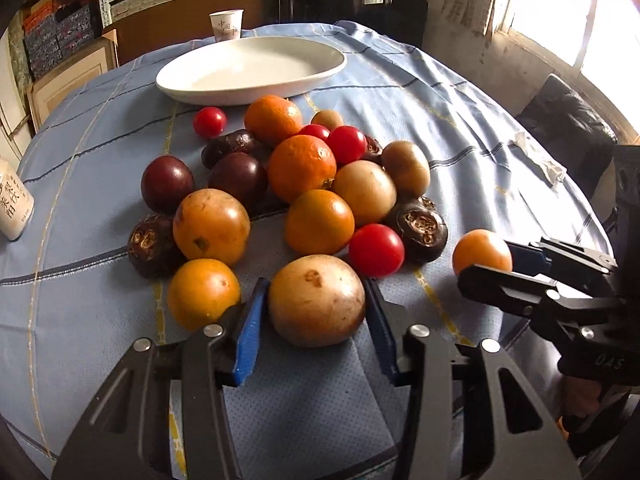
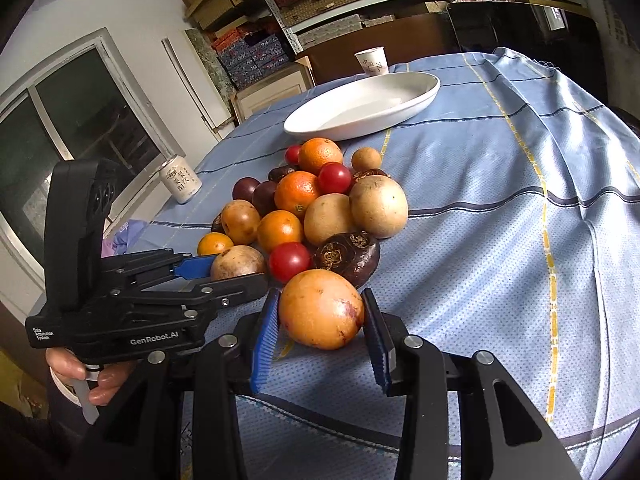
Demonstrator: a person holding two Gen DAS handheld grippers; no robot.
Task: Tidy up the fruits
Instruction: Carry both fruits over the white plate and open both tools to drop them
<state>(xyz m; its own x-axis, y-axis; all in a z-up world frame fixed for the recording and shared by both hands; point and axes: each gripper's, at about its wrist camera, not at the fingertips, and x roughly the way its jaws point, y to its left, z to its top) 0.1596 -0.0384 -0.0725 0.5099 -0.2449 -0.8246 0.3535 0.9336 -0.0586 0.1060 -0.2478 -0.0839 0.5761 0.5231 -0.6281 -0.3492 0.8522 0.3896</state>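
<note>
A pile of fruit (image 1: 304,168) lies on the blue checked tablecloth (image 1: 440,120): oranges, red tomatoes, dark purple and tan passion fruits, and brown water chestnuts. At the pile's near edge my left gripper (image 1: 315,282) is shut on a tan passion fruit (image 1: 316,300), with a blue pad against each side. To the right of the pile my right gripper (image 2: 321,293) is shut on an orange-yellow passion fruit (image 2: 320,310) that rests on the cloth. The left wrist view shows that fruit (image 1: 482,254) at the far right. An empty white oval dish (image 1: 252,70) stands behind the pile.
A paper cup (image 1: 226,24) stands behind the dish and a white can (image 2: 180,180) to the left of the pile. A crumpled tissue (image 1: 540,160) lies at the cloth's right edge. Shelves of boxes line the back wall. A hand (image 2: 80,376) holds the left gripper's handle.
</note>
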